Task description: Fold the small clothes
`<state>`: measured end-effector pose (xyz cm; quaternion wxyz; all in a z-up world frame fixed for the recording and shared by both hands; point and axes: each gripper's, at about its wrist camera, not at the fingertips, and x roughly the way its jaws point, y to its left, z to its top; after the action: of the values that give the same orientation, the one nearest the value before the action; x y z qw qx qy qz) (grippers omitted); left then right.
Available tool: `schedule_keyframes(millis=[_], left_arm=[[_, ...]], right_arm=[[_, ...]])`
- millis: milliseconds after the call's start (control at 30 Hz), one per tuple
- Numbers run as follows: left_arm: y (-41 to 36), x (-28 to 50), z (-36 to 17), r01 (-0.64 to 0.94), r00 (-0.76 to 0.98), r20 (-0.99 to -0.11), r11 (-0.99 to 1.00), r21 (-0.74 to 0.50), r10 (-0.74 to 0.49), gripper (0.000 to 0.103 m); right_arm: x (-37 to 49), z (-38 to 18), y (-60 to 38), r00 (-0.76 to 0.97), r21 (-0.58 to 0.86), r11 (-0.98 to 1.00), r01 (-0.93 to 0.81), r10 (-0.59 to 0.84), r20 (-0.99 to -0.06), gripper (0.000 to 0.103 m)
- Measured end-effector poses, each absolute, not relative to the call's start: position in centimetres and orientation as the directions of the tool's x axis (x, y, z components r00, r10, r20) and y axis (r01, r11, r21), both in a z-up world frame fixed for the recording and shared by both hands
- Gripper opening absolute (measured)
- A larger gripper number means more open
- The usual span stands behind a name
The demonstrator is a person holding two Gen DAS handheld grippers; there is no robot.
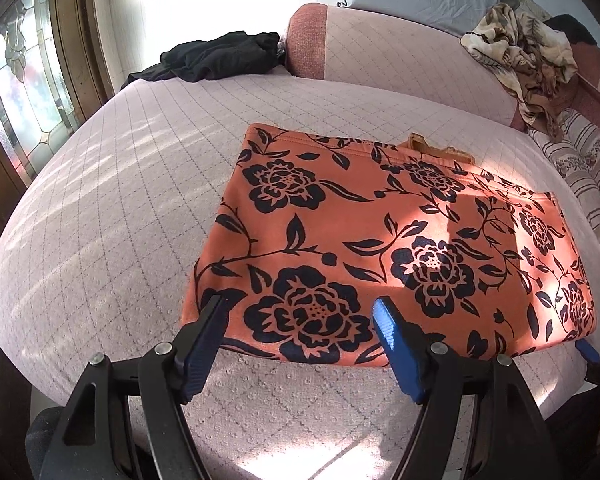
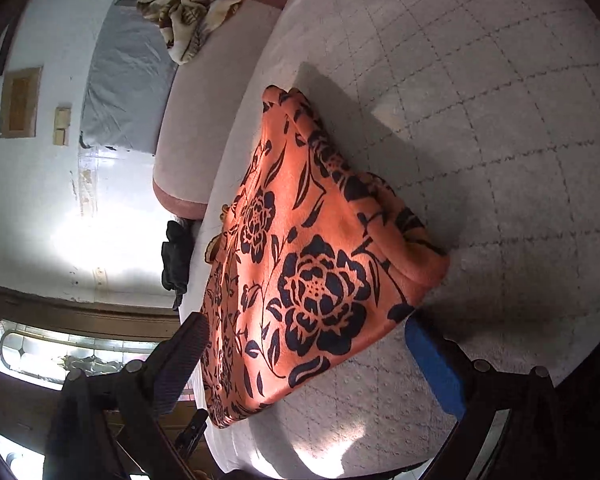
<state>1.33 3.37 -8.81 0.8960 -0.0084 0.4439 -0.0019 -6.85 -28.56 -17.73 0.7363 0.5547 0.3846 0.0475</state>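
Black garment (image 1: 216, 56) is lying at the bed's (image 1: 112, 184) far left; left tongs (image 1: 300, 312) are hovering open over the folded orange floral garment's (image 1: 380, 236) near edge at centre; right tongs (image 2: 304, 328) are straddling its corner, spread wide.

The left gripper (image 1: 300, 312) has glossy black scissor-like arms joined by round silver pivot screws, and its fingers (image 1: 396, 352) wear ribbed blue pads; the right gripper (image 2: 304, 344) is built alike, black with silver screws and blue pads
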Motion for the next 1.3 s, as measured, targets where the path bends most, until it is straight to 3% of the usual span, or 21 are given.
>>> schedule_keyframes(millis=[300, 433, 500, 567, 833, 900, 967, 1067, 1167, 1200, 1233, 1300], left_arm=[[2.9, 1.9, -8.4, 0.002, 0.607, -0.794, 1.000, -0.019, -0.016, 0.075], [3.0, 2.0, -8.6, 0.000, 0.604, -0.797, 1.000, -0.026, -0.020, 0.075], [2.9, 2.2, -8.8, 0.002, 0.602, -0.798, 1.000, -0.026, -0.022, 0.075], [2.8, 2.3, -8.8, 0.006, 0.602, -0.798, 1.000, -0.026, -0.024, 0.075], [2.2, 3.0, -8.9, 0.020, 0.596, -0.802, 1.000, -0.021, -0.029, 0.075], [1.8, 3.2, -8.9, 0.029, 0.597, -0.802, 1.000, -0.013, -0.027, 0.075], [1.5, 3.2, -8.5, 0.035, 0.610, -0.792, 0.999, -0.002, -0.023, 0.075], [1.0, 3.1, -7.7, 0.044, 0.643, -0.765, 0.999, -0.009, -0.035, 0.075], [0.2, 4.1, -8.1, 0.064, 0.630, -0.773, 0.997, -0.038, -0.070, 0.078], [-0.2, 4.4, -8.3, 0.070, 0.618, -0.782, 0.997, -0.043, -0.077, 0.078], [-0.5, 4.6, -8.6, 0.075, 0.613, -0.786, 0.996, -0.044, -0.080, 0.078], [-1.1, 4.9, -8.8, 0.085, 0.615, -0.783, 0.995, -0.046, -0.089, 0.078]], right_arm=[[-5.0, -17.1, -28.8, 0.725, 0.855, 0.385, 0.348, 0.467, -0.506, 0.099], [-4.9, -17.3, -29.0, 0.723, 0.838, 0.403, 0.368, 0.443, -0.530, 0.082], [-4.7, -17.2, -29.0, 0.713, 0.830, 0.420, 0.368, 0.446, -0.542, 0.063], [-4.2, -17.3, -28.9, 0.698, 0.818, 0.438, 0.372, 0.449, -0.558, 0.056], [-3.7, -18.5, -29.6, 0.693, 0.828, 0.414, 0.379, 0.466, -0.550, 0.053], [-3.5, -17.7, -29.2, 0.682, 0.805, 0.472, 0.360, 0.456, -0.572, 0.017], [-3.8, -16.4, -28.9, 0.691, 0.785, 0.516, 0.342, 0.428, -0.582, 0.014], [-5.0, -14.3, -28.4, 0.715, 0.749, 0.579, 0.323, 0.368, -0.594, 0.013], [-4.7, -17.8, -28.8, 0.614, 0.709, 0.577, 0.405, 0.404, -0.679, 0.018], [-5.4, -18.7, -29.7, 0.649, 0.775, 0.483, 0.408, 0.444, -0.618, 0.020], [-5.9, -18.8, -30.5, 0.661, 0.805, 0.424, 0.415, 0.467, -0.587, 0.024], [-6.7, -17.4, -31.3, 0.667, 0.796, 0.452, 0.402, 0.451, -0.593, 0.043]])
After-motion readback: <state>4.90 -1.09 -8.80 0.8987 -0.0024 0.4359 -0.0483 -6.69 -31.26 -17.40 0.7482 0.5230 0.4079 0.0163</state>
